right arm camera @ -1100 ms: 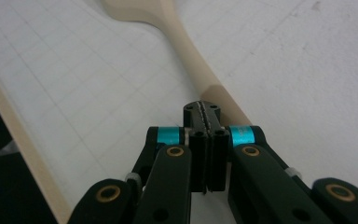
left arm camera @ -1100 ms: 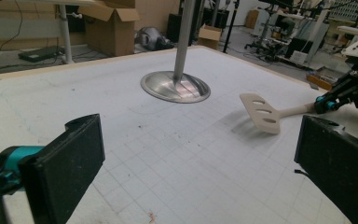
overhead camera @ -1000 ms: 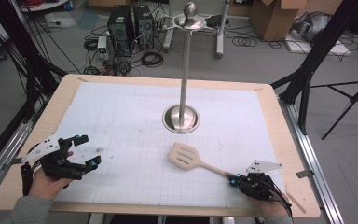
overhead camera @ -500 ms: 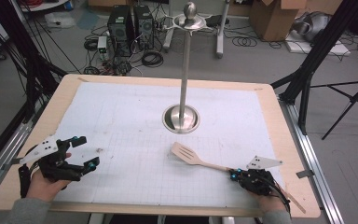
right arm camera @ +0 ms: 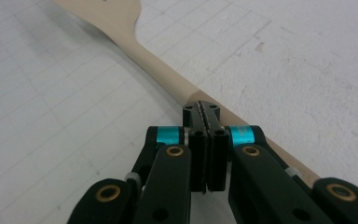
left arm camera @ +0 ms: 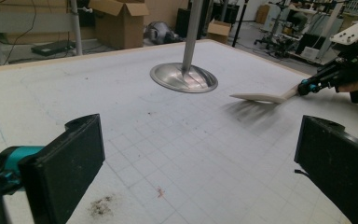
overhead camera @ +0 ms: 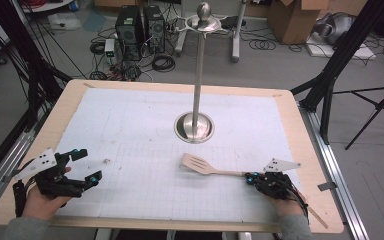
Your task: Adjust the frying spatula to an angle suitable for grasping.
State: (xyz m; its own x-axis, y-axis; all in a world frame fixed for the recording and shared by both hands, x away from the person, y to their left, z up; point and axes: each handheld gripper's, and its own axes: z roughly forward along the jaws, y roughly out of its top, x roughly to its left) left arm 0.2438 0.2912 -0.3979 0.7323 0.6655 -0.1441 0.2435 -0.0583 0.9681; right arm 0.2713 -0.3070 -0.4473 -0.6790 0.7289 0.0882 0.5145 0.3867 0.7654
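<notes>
— Look at the right claw [overhead camera: 250, 178] first. Are its jaws closed?

— Pressed flat together, no gap at all. From the right gripper view the tips sit on top of the handle of the wooden spatula [right arm camera: 135, 35], or right against it; I can't say they have it pinched, since the handle runs on beneath them and past the claw's body.

— Where does the spatula lie?

— On the white gridded mat [overhead camera: 145, 130], toward the near right part of the surface [overhead camera: 305, 150]. Its slotted blade points toward the middle, and the handle runs back under the right claw and out toward the near right corner. In the left gripper view the blade looks slightly off the mat, with a shadow beneath it.

— And the left claw [overhead camera: 90, 165]?

— Spread wide, with nothing between the pads. It sits at the near left of the mat, held in a hand [overhead camera: 42, 202], well apart from the spatula.

— What's farther out?

— A metal stand [overhead camera: 195, 125], a round base with a tall upright pole ending in a knob, just beyond the spatula's blade near the middle of the mat. Past the surface there are computer towers [overhead camera: 140, 25] and cables on the floor, and cardboard boxes [overhead camera: 292, 20] at the back right.
</notes>
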